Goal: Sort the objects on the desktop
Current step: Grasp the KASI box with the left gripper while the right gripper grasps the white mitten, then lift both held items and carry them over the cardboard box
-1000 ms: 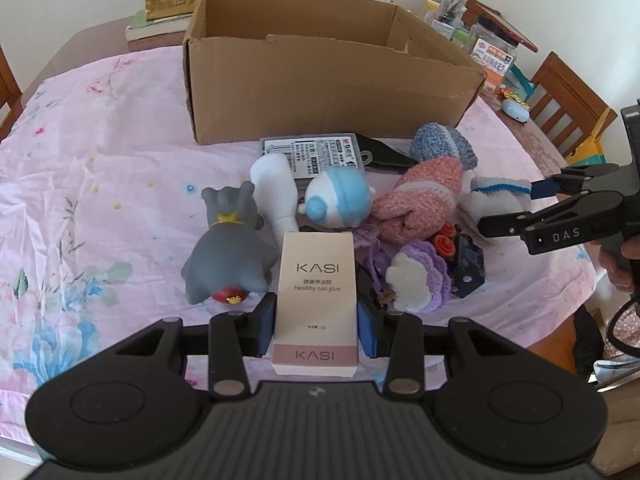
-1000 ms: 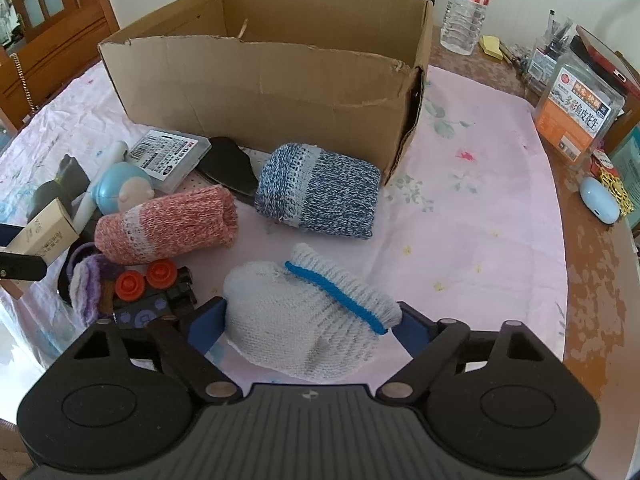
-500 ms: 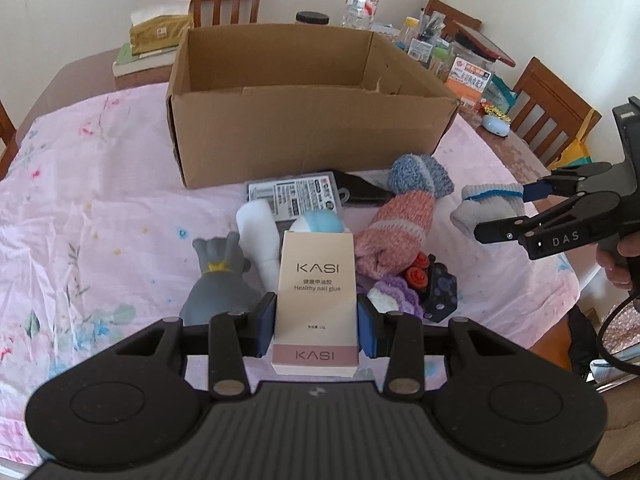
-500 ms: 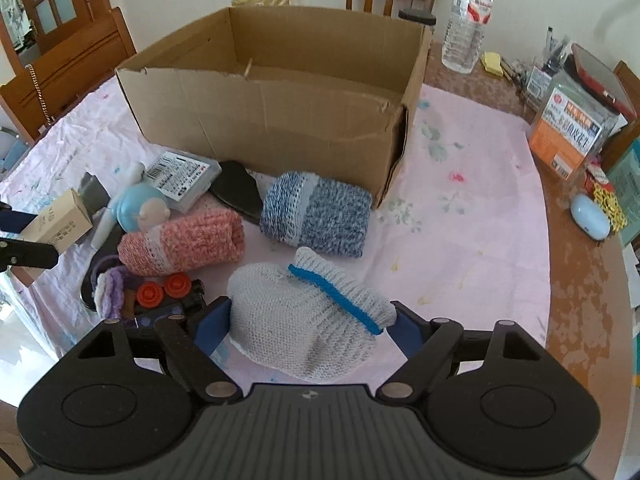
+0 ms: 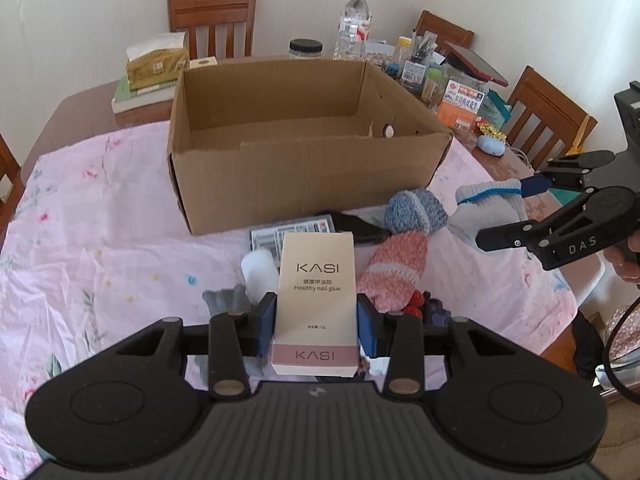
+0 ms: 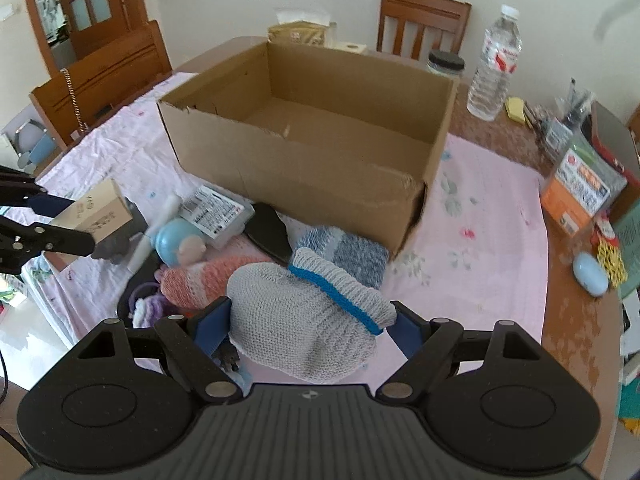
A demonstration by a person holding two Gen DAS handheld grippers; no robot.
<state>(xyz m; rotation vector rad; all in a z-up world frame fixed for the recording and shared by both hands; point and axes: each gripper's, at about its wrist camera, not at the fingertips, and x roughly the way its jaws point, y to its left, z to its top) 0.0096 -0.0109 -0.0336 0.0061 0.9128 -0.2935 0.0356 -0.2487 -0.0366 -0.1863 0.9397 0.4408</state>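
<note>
At left, our left gripper [image 5: 316, 322] stays clenched on the nail glue box [image 5: 316, 296]; at right, our right gripper [image 6: 308, 326] grasps the grey sock bundle [image 6: 304, 320]. Both now hang higher above the tablecloth [image 5: 100, 240], so the empty cardboard box [image 5: 304, 136] is probably the next destination.

An open cardboard box [image 5: 304, 168] stands in the middle of the desk [image 5: 80, 240], on the cloth. In front of it lies a huddle of small things: a flat packet [image 6: 216, 212] nearest the box wall, a rolled sock [image 6: 344, 252] to its right, another rolled sock [image 6: 200, 280] in front of that, a small doll [image 6: 180, 244] to the left. Behind the box sit a tissue pack [image 5: 156, 62], a jar [image 5: 306, 48] and a water bottle [image 5: 352, 24]. Off to the right, on the bare desk, stand assorted containers [image 6: 580, 188]. Chairs [image 5: 212, 20] ring the far side.
</note>
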